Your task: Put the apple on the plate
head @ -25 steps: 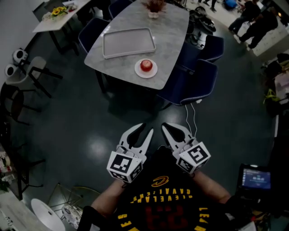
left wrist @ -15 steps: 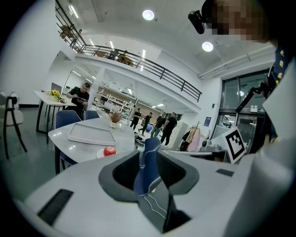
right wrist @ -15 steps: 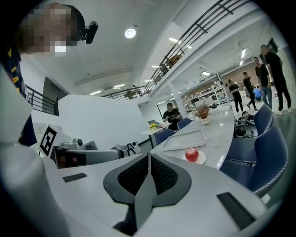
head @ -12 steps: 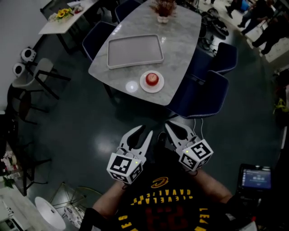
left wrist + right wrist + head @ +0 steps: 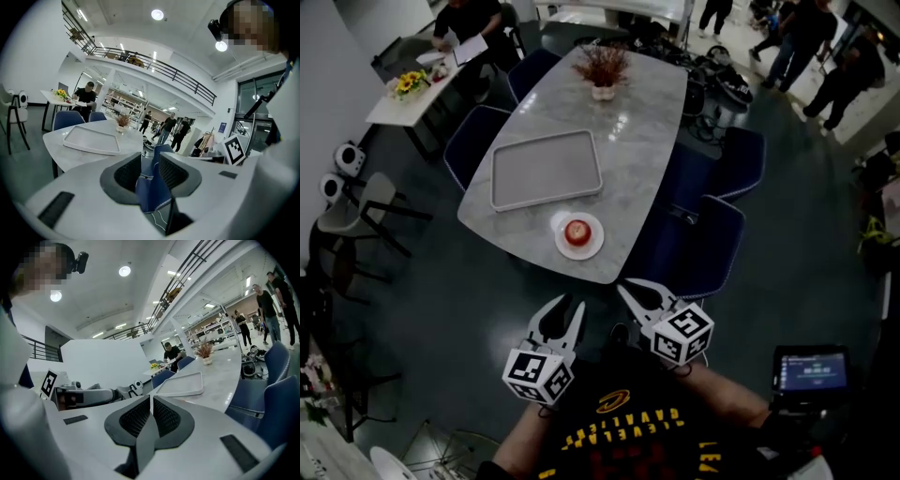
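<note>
apple: your apple (image 5: 577, 231) sits on the plate (image 5: 594, 244), about at its middle as far as the small, dim head view lets you judge.
plate: white and round, it lies at the near end of the desk (image 5: 628, 141), close to the edge that faces you.
tray: the grey tray (image 5: 547, 169) lies flat on the desk beyond the plate. its near right corner is just beside the plate and apart from it.
plant: a small potted plant (image 5: 602, 67) stands at the far end of the desk, well apart from the plate.
left hand-held gripper: you hold the left hand-held gripper (image 5: 565, 311) low in front of your chest, off the desk and away from the plate. its jaws stand a narrow gap apart and grip nothing. through that gap its own view shows a blue chair (image 5: 149, 185).
right hand-held gripper: the right hand-held gripper (image 5: 637, 291) is just beside the left one, its tips pointing toward the near end of the desk. its jaws are closed, the ribbed pads meeting at the tips with nothing between them.
surroundings: several people (image 5: 797, 37) stand at the far right of the room. another sits at a side table (image 5: 422, 89) at the far left.
</note>
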A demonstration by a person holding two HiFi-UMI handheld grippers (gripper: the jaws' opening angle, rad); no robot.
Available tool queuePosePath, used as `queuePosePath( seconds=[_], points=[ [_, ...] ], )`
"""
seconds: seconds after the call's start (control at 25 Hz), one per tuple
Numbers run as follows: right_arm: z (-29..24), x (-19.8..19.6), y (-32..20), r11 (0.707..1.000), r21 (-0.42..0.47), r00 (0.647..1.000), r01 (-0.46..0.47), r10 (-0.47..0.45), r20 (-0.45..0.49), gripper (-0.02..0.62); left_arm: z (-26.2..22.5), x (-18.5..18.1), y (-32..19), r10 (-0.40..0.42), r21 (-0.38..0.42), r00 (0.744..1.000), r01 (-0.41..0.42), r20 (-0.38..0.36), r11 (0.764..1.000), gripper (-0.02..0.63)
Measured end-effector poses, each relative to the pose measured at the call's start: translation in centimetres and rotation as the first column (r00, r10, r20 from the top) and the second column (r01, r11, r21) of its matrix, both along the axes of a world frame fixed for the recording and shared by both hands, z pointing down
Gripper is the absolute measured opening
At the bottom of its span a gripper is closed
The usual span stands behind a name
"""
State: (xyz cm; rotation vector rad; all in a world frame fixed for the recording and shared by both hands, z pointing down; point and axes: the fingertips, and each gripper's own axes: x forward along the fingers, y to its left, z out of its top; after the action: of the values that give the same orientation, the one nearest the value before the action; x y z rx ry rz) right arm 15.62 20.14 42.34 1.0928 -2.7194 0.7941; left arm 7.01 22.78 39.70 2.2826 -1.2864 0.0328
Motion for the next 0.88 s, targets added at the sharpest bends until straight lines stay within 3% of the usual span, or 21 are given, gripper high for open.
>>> queuePosePath(
  seconds=[0.2, 0.24, 0.52, 0.68, 0.88],
  points=[
    [2.6, 2.8, -4.2, 0.998, -0.062, 1.000, -0.023, 0.023, 0.007, 0.026, 2.8, 0.1, -3.3, -0.033, -0.098, 0.999, 0.031, -0.022, 0.995, 0.118],
    [3.4, 3.2, -4.9, 0.997, -0.078, 1.000, -0.030, 0.030, 0.006, 0.054, 3.6, -0.3, -3.9, -0.047, -0.120, 0.999, 0.044, -0.024, 0.992, 0.118],
    [8.4, 4.7, -8.4, 0.980, -0.181, 0.995, -0.082, 0.072, -0.063, 0.055, 9.0, -5.0, -8.0, -0.101, -0.227, 0.995, 0.102, 0.018, 0.968, 0.118],
    [12.4, 4.4, -11.0, 0.964, -0.239, 0.989, -0.118, 0.091, -0.121, 0.055, 13.9, -6.9, -11.4, -0.076, -0.308, 0.996, 0.084, 0.041, 0.948, 0.118],
    [17.7, 3.5, -13.4, 0.925, -0.341, 0.979, -0.166, 0.113, -0.169, 0.055, 20.2, -8.1, -14.6, 0.004, -0.440, 0.999, 0.015, 0.042, 0.898, 0.118]
  ],
)
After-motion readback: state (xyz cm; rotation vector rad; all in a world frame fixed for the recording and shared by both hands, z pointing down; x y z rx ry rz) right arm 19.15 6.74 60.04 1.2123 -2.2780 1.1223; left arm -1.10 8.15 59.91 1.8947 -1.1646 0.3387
